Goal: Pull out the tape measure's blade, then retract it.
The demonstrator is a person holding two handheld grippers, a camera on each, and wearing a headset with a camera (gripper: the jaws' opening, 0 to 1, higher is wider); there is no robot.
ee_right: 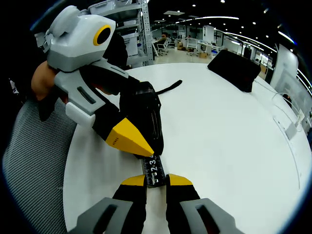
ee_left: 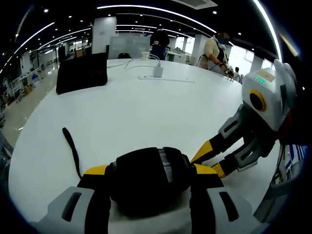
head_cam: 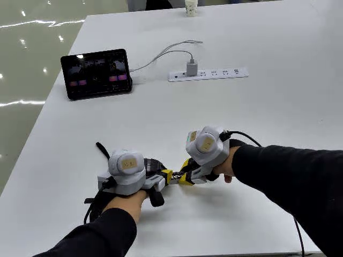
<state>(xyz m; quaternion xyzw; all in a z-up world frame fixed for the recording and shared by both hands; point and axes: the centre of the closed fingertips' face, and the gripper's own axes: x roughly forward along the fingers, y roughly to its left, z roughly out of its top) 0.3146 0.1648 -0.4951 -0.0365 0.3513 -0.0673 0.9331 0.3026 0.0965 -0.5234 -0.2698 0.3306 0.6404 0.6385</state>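
A black tape measure (ee_left: 148, 183) sits on the white table (head_cam: 241, 107), clamped between the yellow-tipped jaws of my left gripper (ee_left: 151, 170). Its wrist strap (ee_left: 72, 148) trails off to the left. In the head view the left gripper (head_cam: 162, 175) and the right gripper (head_cam: 185, 178) meet tip to tip near the table's front edge. A short length of the black numbered blade (ee_right: 154, 171) sticks out of the case (ee_right: 144, 114). My right gripper (ee_right: 156, 181) is shut on the blade's end, close to the left gripper's yellow fingertip (ee_right: 127, 138).
A dark tablet (head_cam: 96, 73) stands at the back left. A white power strip (head_cam: 209, 74) with a charger and cable lies behind the grippers. A small cup (head_cam: 191, 7) is at the far edge. The table's left edge (head_cam: 40, 115) drops to a glossy floor.
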